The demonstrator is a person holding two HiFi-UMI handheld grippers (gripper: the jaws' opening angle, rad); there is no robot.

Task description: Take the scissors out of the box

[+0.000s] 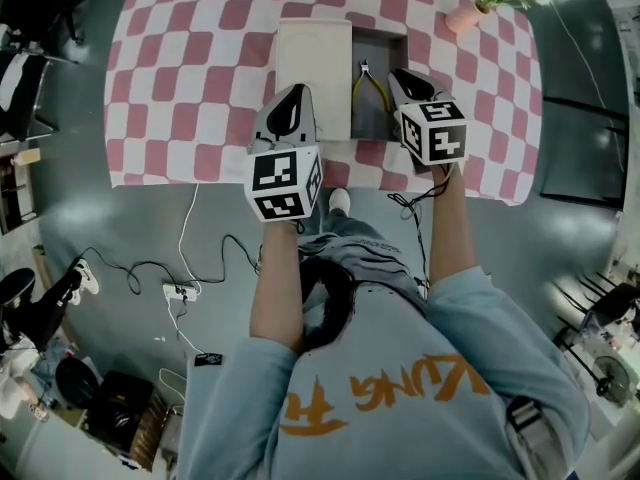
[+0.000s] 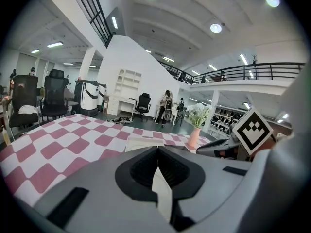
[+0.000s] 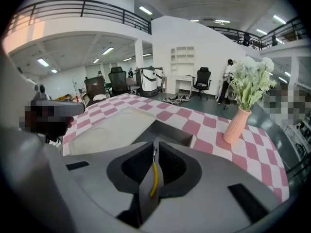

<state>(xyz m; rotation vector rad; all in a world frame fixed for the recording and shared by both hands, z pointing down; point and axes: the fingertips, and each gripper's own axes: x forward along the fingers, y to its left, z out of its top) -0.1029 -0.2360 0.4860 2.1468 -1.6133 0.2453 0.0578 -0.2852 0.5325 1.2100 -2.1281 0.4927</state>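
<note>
A grey open box [image 1: 385, 53] stands on the checked table [image 1: 190, 88], its cream lid [image 1: 313, 63] laid flat to its left. Yellow-handled scissors [image 1: 371, 88] lie inside the box, tips pointing away. My right gripper [image 1: 401, 74] hovers over the box's right side, jaws shut with nothing in them. In the right gripper view a sliver of yellow scissors handle [image 3: 154, 178] shows below the closed right gripper [image 3: 155, 144], with the box wall [image 3: 170, 132] beyond. My left gripper [image 1: 291, 95] is shut over the lid's near end. The left gripper [image 2: 158, 150] sees the lid [image 2: 146, 142] ahead.
A pink vase [image 1: 465, 16] with pale flowers stands at the table's far right corner, behind the box. The table's near edge [image 1: 200, 180] runs just under both grippers. Cables and a power strip [image 1: 180, 290] lie on the floor to the left.
</note>
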